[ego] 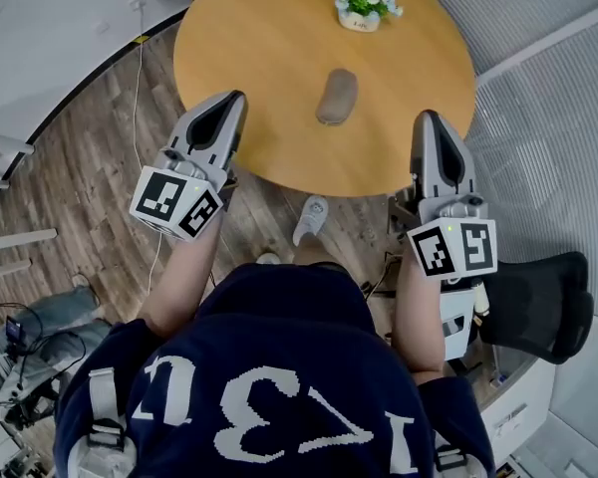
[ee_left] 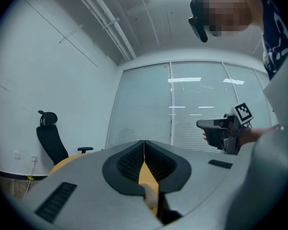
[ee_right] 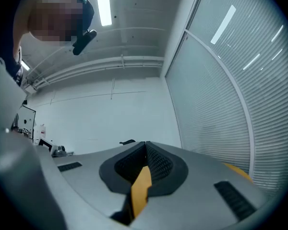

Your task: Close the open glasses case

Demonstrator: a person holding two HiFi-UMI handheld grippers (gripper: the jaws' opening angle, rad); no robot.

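Both claws are shut, jaw tips pressed together with nothing between them. The left gripper (ego: 231, 106) and the right gripper (ego: 428, 125) are held out roughly level on two forearms and pointed away from the person toward a round wooden table (ego: 259, 48). They are kept well apart, one at each side of the body.

The glasses case (ego: 337, 96) is found near the middle of the table, farther off than both grippers and between their lines, touched by neither. From above it appears closed, so nothing of its inside can be told. A small white pot (ego: 359, 20) filled with flowers (ego: 367, 0) is set toward the far side, right of the case.

The table's near rim is seen running between the two claws, with the left tip over the near-left rim and the right tip at the near-right rim. Bare tabletop is left all round the case. A black office chair (ego: 538, 302) stands close at the near right, and wooden floor (ego: 80, 167) lies at the left.
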